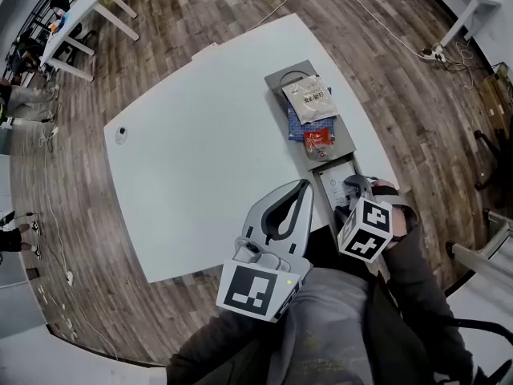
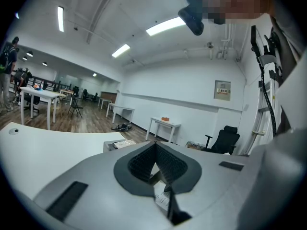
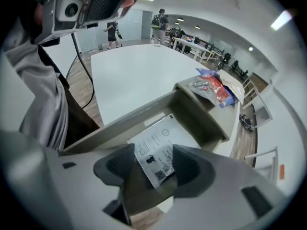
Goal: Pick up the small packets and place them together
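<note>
A grey box stands at the white table's right edge. Its raised lid end carries a clear-white packet, a blue packet and a red packet, which show as a pile in the right gripper view. The near compartment holds a white printed packet. My right gripper points steeply down into that compartment. Its jaws stand wide, with the white packet between the pads and not pinched. My left gripper hovers level beside the box, shut and empty.
A small round object lies near the table's left edge. The wooden floor around the table has cables and a power strip. Other white tables stand at the back left. A person's lap is below the grippers.
</note>
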The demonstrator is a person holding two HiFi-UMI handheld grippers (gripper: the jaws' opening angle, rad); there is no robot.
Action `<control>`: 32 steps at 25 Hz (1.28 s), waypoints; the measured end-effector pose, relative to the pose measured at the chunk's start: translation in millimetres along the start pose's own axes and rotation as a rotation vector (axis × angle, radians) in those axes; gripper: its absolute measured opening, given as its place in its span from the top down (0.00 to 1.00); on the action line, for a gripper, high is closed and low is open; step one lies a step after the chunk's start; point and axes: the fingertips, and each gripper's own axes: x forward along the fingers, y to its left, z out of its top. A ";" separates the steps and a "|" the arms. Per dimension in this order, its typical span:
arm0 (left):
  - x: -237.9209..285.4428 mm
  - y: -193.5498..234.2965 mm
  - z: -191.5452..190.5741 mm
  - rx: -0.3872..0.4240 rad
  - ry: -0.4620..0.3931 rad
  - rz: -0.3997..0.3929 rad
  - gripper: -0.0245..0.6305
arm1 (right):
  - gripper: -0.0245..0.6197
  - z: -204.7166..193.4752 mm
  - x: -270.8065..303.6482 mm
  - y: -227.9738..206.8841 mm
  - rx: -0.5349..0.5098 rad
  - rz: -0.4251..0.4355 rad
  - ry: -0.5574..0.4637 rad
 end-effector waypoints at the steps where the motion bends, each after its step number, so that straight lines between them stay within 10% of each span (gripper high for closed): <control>1: 1.8 -0.2 0.5 -0.002 0.004 -0.002 0.96 | 0.57 0.5 -0.8 -1.9 -0.004 -0.005 0.000; 11: 12.4 -0.8 4.0 0.011 0.007 -0.005 0.96 | 0.87 0.3 -2.9 -19.1 0.015 -0.059 -0.029; 32: -10.3 -19.5 29.7 0.059 -0.094 -0.052 0.96 | 0.88 33.3 -84.9 -21.7 0.134 -0.162 -0.237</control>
